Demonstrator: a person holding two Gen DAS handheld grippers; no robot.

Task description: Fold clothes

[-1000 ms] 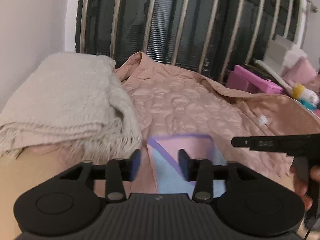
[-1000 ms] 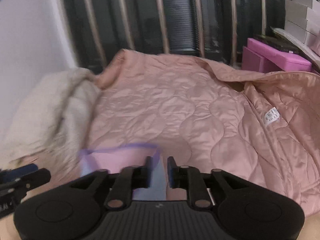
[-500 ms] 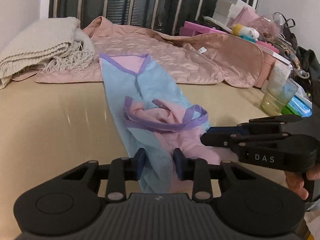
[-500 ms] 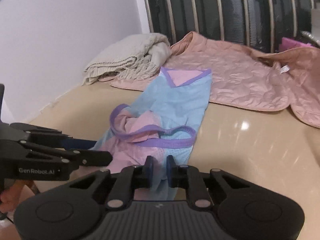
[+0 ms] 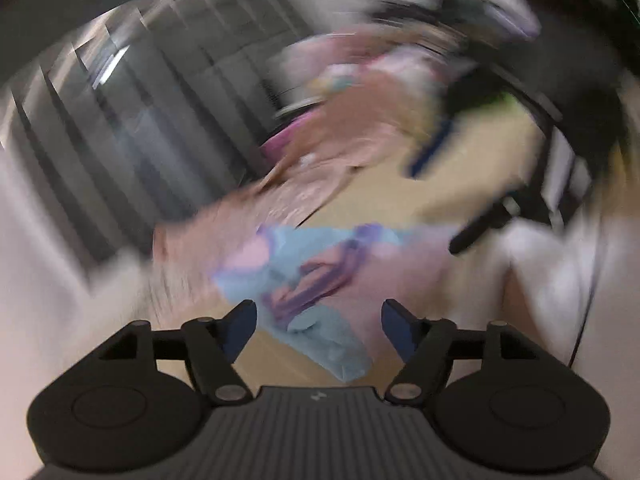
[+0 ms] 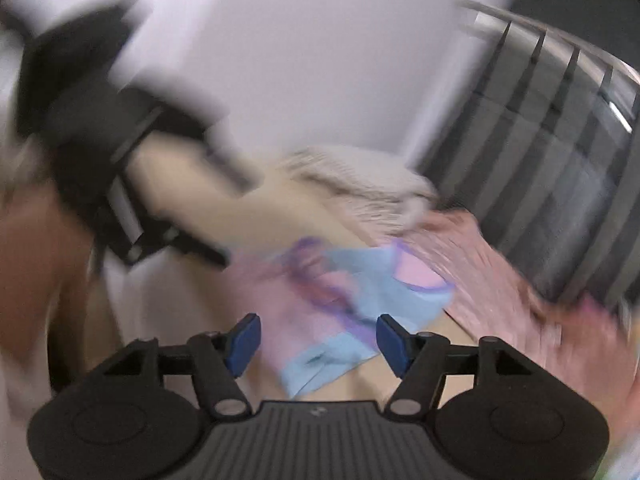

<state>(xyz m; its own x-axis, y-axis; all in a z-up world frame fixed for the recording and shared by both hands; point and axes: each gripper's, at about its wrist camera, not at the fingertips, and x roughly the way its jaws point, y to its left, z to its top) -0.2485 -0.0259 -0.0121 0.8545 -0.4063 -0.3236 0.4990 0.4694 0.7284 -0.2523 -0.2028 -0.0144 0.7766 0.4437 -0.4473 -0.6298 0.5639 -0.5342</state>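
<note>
Glossy beige table (image 6: 276, 216) bears crumpled blue-pink garment (image 6: 360, 280)

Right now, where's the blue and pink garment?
In both wrist views the blue and pink garment lies on the tan table, beside the pink quilt.

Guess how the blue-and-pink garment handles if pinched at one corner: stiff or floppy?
Likely floppy: the blue-and-pink garment lies crumpled in soft folds on the beige tabletop. Probably light, since the fabric looks thin. The loose purple trim may trail or snag; motion blur limits certainty.
</note>
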